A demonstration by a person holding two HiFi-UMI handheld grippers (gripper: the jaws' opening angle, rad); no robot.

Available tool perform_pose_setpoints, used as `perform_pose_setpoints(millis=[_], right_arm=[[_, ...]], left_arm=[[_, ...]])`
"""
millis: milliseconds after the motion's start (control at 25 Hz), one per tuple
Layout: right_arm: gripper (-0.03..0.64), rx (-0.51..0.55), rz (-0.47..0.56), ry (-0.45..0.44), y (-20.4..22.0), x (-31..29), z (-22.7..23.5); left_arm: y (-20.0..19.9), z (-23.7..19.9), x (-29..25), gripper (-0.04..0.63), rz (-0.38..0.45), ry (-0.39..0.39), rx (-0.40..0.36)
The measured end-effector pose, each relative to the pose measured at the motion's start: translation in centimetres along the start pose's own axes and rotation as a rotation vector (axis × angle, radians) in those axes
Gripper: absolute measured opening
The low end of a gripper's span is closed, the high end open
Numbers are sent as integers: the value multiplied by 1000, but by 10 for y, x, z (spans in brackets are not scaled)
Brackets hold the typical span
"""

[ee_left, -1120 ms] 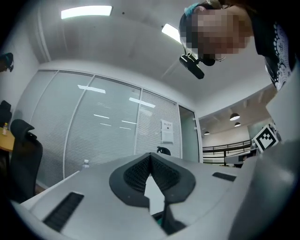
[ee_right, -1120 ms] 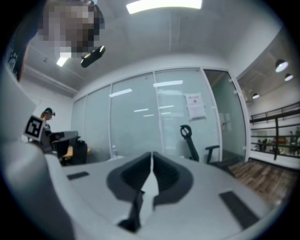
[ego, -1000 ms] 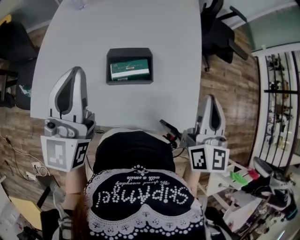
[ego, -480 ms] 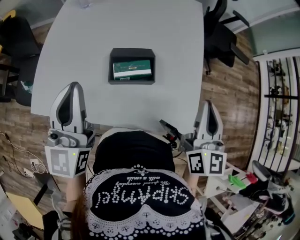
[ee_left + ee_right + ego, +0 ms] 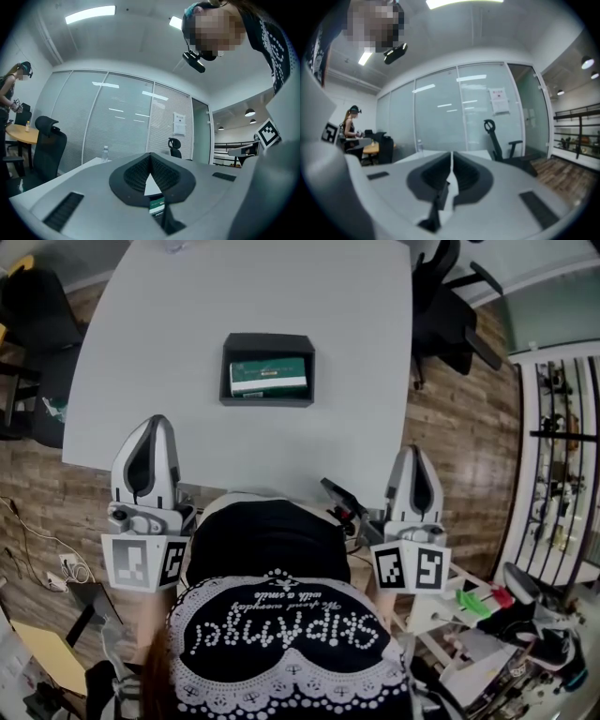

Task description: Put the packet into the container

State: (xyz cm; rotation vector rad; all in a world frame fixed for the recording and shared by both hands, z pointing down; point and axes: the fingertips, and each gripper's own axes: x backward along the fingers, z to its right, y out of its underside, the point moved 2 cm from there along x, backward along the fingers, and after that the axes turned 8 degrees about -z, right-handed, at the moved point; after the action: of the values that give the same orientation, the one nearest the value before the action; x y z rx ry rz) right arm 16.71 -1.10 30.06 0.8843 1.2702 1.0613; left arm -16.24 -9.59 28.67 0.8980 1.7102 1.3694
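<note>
The packet (image 5: 268, 377) lies in the container (image 5: 267, 339) at mid-table (image 5: 187, 315). From it, the left gripper (image 5: 155, 423) is at 8 o'clock, the right gripper (image 5: 413, 454) at 4, and a chair (image 5: 450, 306) at 2.

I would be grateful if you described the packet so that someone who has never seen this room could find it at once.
Look at the large pale grey table in front of the person; near its middle sits a black rectangular container. The packet lies flat inside it. It is a green box with a white band along one long side, the only coloured thing against the black walls and the pale tabletop.
</note>
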Motion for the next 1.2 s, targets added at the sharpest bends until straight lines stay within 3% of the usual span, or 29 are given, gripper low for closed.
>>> perform_pose_setpoints(millis=[1200], right_arm=[[37,-10,-16,7,2,1,-2]], left_arm=[[2,6,-3,31,-6,28,14]])
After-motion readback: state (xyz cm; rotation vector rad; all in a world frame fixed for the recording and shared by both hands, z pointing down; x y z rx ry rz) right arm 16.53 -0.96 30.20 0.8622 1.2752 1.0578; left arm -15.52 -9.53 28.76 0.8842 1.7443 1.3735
